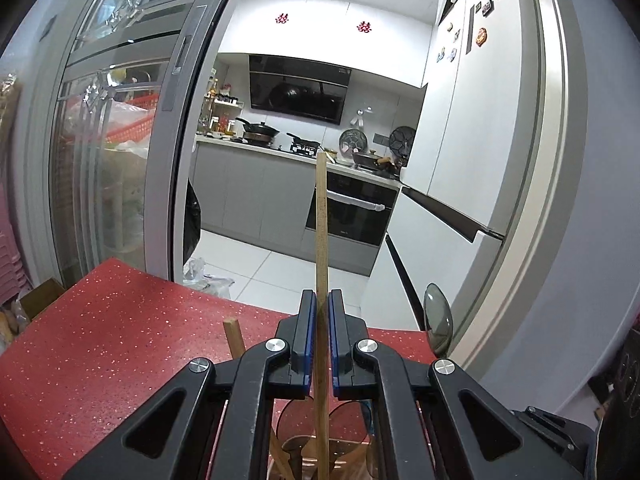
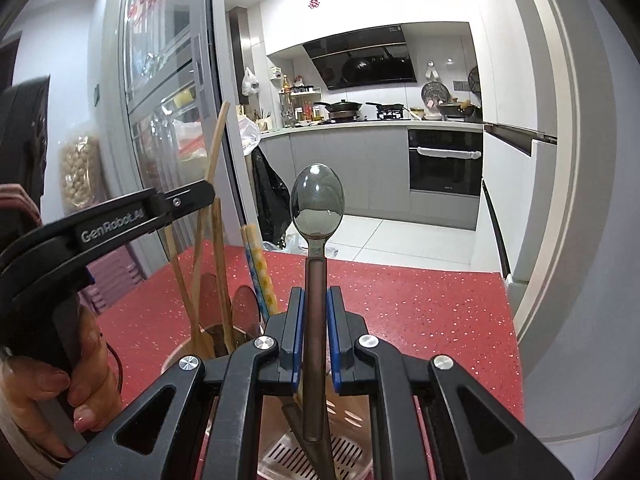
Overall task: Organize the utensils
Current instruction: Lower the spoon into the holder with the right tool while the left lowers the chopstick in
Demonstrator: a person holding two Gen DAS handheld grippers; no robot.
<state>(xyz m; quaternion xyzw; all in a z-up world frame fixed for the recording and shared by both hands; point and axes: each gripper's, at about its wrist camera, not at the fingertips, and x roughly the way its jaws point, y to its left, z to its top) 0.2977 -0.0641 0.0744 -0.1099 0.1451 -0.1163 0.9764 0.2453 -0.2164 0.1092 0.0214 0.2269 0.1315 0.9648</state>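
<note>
Left gripper (image 1: 322, 300): closed on the wooden chopstick (image 1: 321, 216); the blue pads press its shaft from both sides.

Right gripper (image 2: 316, 300): closed on the handle of the grey spoon (image 2: 317, 200); the bowl stands up above the jaws.

Chopstick, place: you hold it nearly upright above the round holder (image 2: 216, 340), which already contains other wooden utensils; its lower end reaches down toward that holder.

Spoon, place: it stands upright over the slotted holder (image 2: 316, 452), on the red table (image 2: 420, 312); its handle end hangs just above the slots, as far as I can judge.

Chopstick, handling: light, thin and stiff, I think. It can turn between the pads like on a pivot. You hold it low on the shaft, so the long upper part may swing; keep it vertical.

Spoon, handling: it looks like smooth translucent plastic, light but probably slippery. The grip on the narrow handle is good; do not take it by the bowl, which is rounded.

Risk: the wooden pieces in the round holder lean in different directions, so the chopstick may catch on them when you lower it.
</note>
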